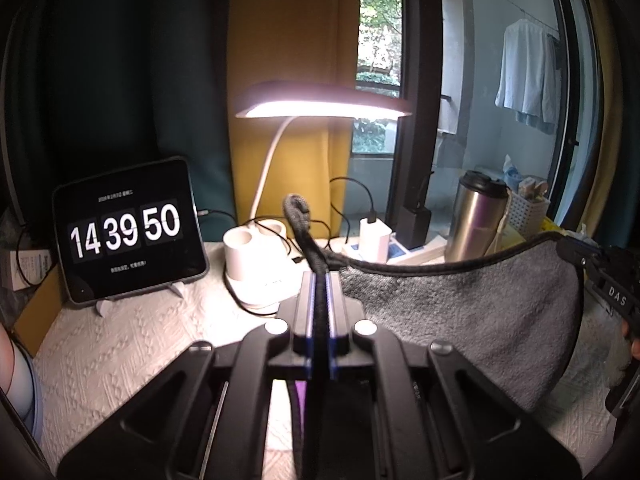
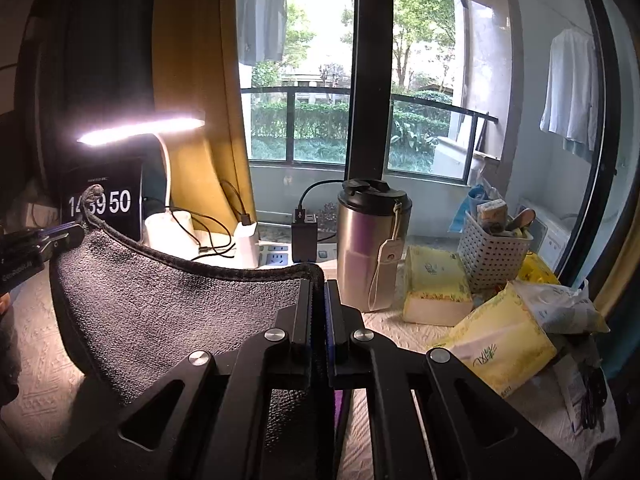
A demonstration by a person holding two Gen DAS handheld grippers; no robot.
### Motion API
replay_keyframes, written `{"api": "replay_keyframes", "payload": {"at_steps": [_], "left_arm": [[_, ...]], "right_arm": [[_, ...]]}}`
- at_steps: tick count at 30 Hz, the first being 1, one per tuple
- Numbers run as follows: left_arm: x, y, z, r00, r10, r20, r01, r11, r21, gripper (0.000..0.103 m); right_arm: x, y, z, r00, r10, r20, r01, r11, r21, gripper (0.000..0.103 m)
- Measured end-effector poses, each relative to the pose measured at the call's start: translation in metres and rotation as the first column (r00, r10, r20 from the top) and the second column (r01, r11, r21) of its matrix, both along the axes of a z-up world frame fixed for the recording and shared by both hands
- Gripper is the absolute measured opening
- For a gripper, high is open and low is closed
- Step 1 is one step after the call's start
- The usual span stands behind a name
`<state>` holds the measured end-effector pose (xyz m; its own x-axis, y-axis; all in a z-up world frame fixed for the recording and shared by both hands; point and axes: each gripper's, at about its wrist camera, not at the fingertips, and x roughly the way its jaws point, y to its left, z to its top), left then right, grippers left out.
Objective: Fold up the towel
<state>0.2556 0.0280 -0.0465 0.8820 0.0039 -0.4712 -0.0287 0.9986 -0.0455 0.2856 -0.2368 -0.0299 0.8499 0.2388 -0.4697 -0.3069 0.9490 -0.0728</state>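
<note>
A grey towel [image 1: 460,316] with a dark hem hangs between my two grippers above the table. My left gripper [image 1: 320,280] is shut on one top corner, whose loop sticks up past the fingertips. My right gripper [image 2: 319,284] is shut on the other top corner of the towel [image 2: 180,320]. The hem sags in a curve between them and the cloth hangs down toward the white table cover. Each gripper shows in the other's view: the right gripper at the right edge [image 1: 580,256], the left gripper at the left edge [image 2: 76,232].
At the back stand a tablet clock [image 1: 128,232], a lit desk lamp [image 1: 320,100] on a white base [image 1: 256,264], a power strip with chargers [image 2: 280,256] and a steel tumbler [image 2: 372,244]. Tissue packs [image 2: 496,344] and a white basket [image 2: 492,252] crowd the right side.
</note>
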Motion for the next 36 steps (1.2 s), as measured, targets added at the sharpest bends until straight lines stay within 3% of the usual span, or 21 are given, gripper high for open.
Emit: {"api": "replay_keyframes", "payload": {"at_steps": [13, 19, 36], "left_arm": [[0.040, 0.003, -0.032, 0.997, 0.009, -0.076, -0.009, 1.000, 0.009, 0.005], [0.058, -0.001, -0.053, 0.991, 0.030, -0.128, -0.024, 0.998, 0.055, 0.005], [0.094, 0.005, -0.103, 0.949, 0.053, -0.312, -0.042, 0.998, 0.044, 0.005]], "right_arm": [[0.036, 0.004, -0.024, 0.998, -0.019, -0.056, 0.018, 1.000, -0.020, 0.006], [0.053, 0.007, -0.043, 0.995, -0.036, -0.093, 0.032, 0.998, -0.051, 0.006], [0.097, 0.014, -0.094, 0.955, -0.090, -0.281, 0.055, 0.990, -0.133, 0.006]]}}
